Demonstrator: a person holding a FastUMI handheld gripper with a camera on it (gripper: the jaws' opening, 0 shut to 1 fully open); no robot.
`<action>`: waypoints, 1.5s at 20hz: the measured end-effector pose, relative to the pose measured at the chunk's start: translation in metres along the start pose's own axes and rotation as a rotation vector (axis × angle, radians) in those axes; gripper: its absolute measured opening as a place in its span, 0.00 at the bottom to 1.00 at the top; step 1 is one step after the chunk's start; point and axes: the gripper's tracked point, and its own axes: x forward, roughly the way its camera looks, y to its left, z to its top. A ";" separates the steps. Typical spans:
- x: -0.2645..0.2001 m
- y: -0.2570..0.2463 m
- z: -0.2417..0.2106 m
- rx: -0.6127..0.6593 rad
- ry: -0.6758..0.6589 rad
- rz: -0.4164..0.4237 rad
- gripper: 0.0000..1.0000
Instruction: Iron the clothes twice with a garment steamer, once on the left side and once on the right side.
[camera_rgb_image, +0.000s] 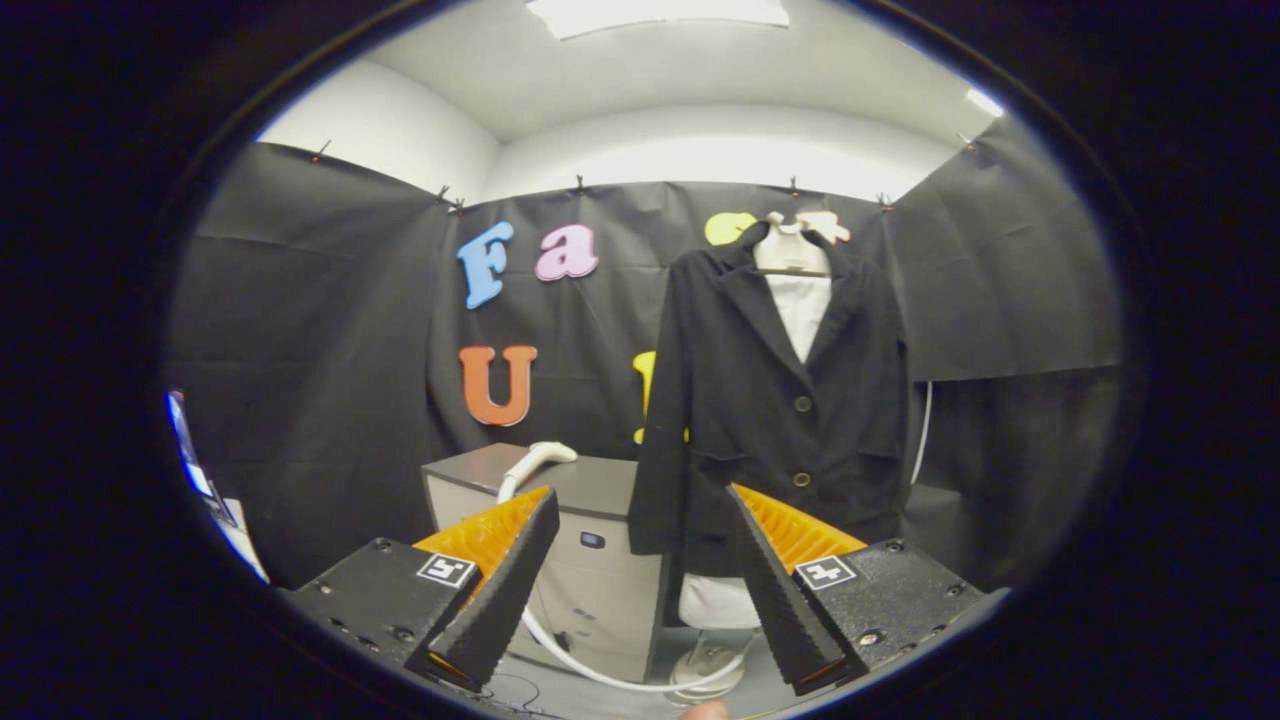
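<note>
Clearly the tool (640, 500) is wide open and holds nothing. Beyond its left finger, the white steamer head (535, 462) rests on a grey cabinet (590, 520); approach level and close around its handle. Ahead of the right finger hangs the black jacket (775, 400), with open room between.

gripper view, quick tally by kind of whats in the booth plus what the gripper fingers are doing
Jackets: 1, black jacket on a mannequin stand
Shirts: 1, white shirt under it
Steamers: 1, steamer head lying on the cabinet, hose trailing to the floor
Cabinets: 1
Grippers: 1, gripper open, fingers on nothing
Total: 5
</note>
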 end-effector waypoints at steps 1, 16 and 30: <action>0.016 0.008 0.005 -0.001 -0.005 0.021 1.00; 0.289 0.155 -0.010 0.053 0.233 0.292 1.00; 0.460 0.185 -0.085 0.126 0.535 0.104 0.97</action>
